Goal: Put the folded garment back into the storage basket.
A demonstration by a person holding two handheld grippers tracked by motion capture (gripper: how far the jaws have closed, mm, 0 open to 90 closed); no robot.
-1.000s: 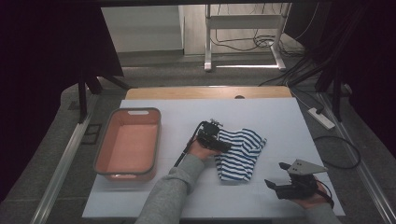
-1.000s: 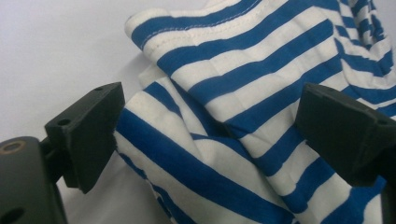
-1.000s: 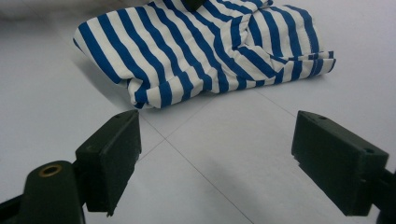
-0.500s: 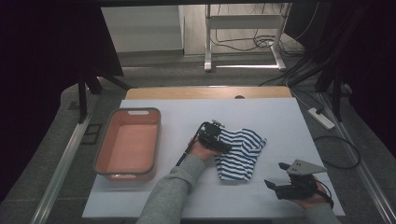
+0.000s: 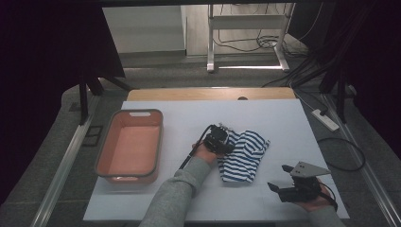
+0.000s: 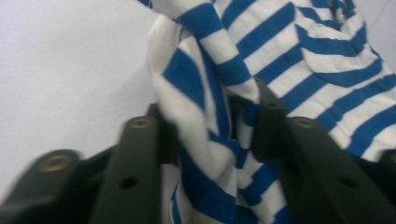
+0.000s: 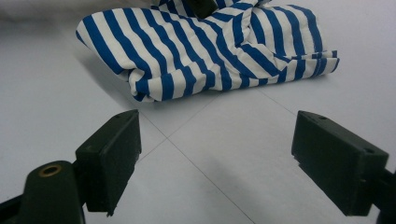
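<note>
High view: left gripper [image 5: 226, 144] sits at the left edge of the striped cloth [image 5: 246, 157], mid-table [image 5: 283, 118]; right gripper [image 5: 279, 187] rests well apart, near the front; pink tub [image 5: 128, 144] stands off left
Left gripper view: jaws have just been closing, a bunched fold of cloth [image 6: 210, 107] pinched between them, though it's blurred
Right gripper view: jaws wide apart, nothing between; cloth [image 7: 205, 46] lies ahead

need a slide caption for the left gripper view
Left gripper pinching a bunched fold of the blue-and-white striped cloth on the white table.
</note>
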